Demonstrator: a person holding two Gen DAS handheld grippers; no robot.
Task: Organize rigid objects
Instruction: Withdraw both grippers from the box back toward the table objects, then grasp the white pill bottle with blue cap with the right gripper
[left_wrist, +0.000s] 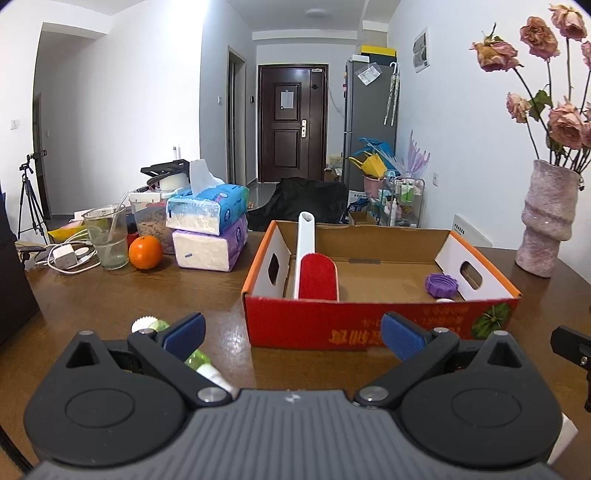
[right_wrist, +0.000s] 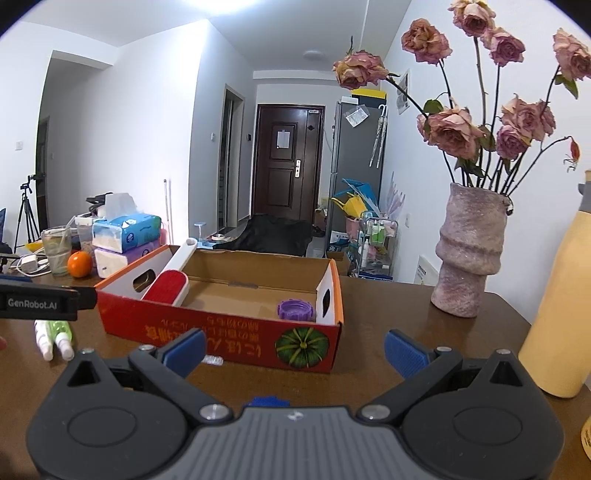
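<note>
Both grippers, left (left_wrist: 291, 334) and right (right_wrist: 293, 349), gape wide and empty, the left hiding part of green bottles (left_wrist: 201, 363).

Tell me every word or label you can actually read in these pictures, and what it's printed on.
"GenRobot.AI": on the black left gripper seen at the edge of the right wrist view.
Yellow characters on the red cardboard box front: upside down, too blurred to read.
Print on the blue tissue pack: too small to read.
Papers on the door and the grey fridge: unreadable.
</note>
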